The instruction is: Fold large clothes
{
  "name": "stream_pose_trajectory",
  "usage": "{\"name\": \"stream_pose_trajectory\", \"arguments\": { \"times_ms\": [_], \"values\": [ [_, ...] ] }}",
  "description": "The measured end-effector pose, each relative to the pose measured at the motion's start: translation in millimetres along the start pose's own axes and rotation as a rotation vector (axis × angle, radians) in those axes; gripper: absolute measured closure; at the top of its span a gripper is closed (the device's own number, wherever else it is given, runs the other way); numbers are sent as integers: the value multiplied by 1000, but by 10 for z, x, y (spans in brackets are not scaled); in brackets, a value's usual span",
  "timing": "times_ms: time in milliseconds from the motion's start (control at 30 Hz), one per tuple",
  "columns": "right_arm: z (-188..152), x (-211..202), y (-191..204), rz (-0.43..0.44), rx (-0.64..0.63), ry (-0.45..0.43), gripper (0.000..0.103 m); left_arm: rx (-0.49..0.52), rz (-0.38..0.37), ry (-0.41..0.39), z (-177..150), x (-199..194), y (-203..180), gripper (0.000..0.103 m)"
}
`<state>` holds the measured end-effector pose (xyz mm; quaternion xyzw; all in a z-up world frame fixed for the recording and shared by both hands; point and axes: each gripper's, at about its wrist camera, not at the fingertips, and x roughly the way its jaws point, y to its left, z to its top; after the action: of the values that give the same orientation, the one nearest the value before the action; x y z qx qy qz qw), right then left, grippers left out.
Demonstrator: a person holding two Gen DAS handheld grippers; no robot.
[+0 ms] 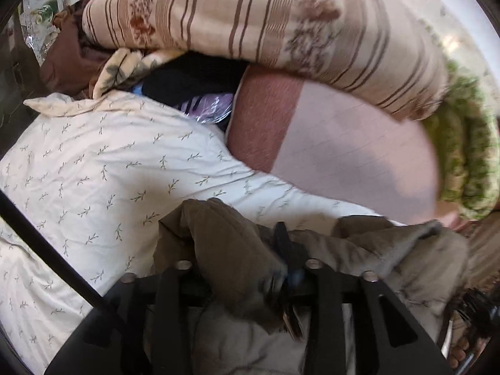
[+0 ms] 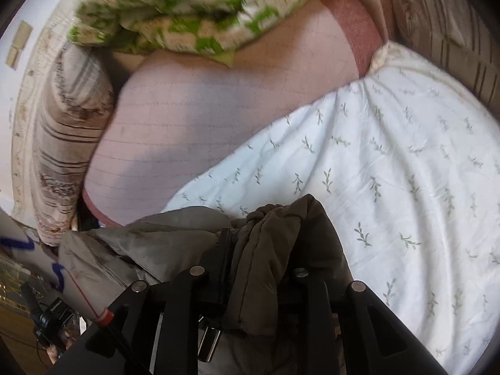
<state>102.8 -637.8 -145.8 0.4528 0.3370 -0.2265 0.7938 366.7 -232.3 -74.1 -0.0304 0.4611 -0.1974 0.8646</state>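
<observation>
A: Where is the jacket (image 1: 375,250)?

B: At the near edge of the bed, bunched on the white sheet (image 1: 109,156); one olive wad is heaped over the left gripper (image 1: 243,250), another stands up in the right gripper (image 2: 262,243), and a paler stretch sags between the two.

A: Are the tongs holding it?

B: The right pair seems clamped on its wad; the cloth rises in a tight fold from between the fingers. The left I cannot tell; one dark finger shows, the rest is buried under cloth, so gripping or merely draped, I won't say.

A: Which step, then?

B: Early, I judge; the jacket is being brought down onto the sheet for laying out; nothing is flat yet, and no fold is made.

A: And next?

B: It wants spreading; the two ends should be drawn apart until the slack between them is gone, then lowered flat onto the sheet. There is open sheet ahead, but the pink blanket (image 1: 343,156) and the striped quilt (image 1: 250,15) crowd the far side; best to keep the jacket near. The padding looks thick and springy; it may bunch again once let go.
</observation>
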Motion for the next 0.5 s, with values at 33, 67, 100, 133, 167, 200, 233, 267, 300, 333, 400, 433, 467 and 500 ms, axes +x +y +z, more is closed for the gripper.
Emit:
{"name": "stream_pose_trajectory", "arguments": {
  "times_ms": [33, 67, 100, 133, 167, 200, 233, 267, 300, 333, 400, 433, 467, 500],
  "values": [
    [-13, -70, 27, 2, -11, -10, 78, -2, -10, -12, -11, -86, 0, 45],
    [-34, -150, 57, 5, -26, -23, 77, -4, -14, -37, -22, -208, 0, 28],
    [-54, -207, 86, 6, -36, -29, 72, -8, -16, -56, -23, -286, -3, 26],
    [-71, -257, 107, 9, -41, -34, 69, -10, -21, -81, -22, -392, -6, 26],
    [-86, -293, 119, 10, -42, -36, 66, -2, -27, -91, -11, -478, -25, 26],
    [-99, -334, 125, 12, -39, -40, 59, 4, -28, -94, -9, -530, -43, 26],
    [-107, -372, 124, 14, -34, -48, 46, 8, -23, -100, -3, -592, -59, 26],
    [-109, -427, 124, 20, -27, -65, 36, 14, -14, -106, -16, -653, -90, 26],
    [-110, -504, 128, 15, -21, -97, 16, 21, -14, -107, -27, -678, -105, 26],
    [-111, -618, 133, -3, -17, -146, 9, 34, -16, -106, -57, -699, -137, 26],
    [-122, -808, 162, -14, -22, -209, 9, 74, 6, -95, -145, -687, -260, 26],
    [-142, -875, 212, -12, -48, -214, 10, 98, 14, -91, -195, -654, -330, 26],
    [-186, -922, 304, -21, -99, -216, 12, 132, 19, -82, -259, -583, -437, 26],
    [-269, -934, 446, -44, -181, -219, 16, 158, 24, -72, -325, -517, -524, 26]
  ]
}}
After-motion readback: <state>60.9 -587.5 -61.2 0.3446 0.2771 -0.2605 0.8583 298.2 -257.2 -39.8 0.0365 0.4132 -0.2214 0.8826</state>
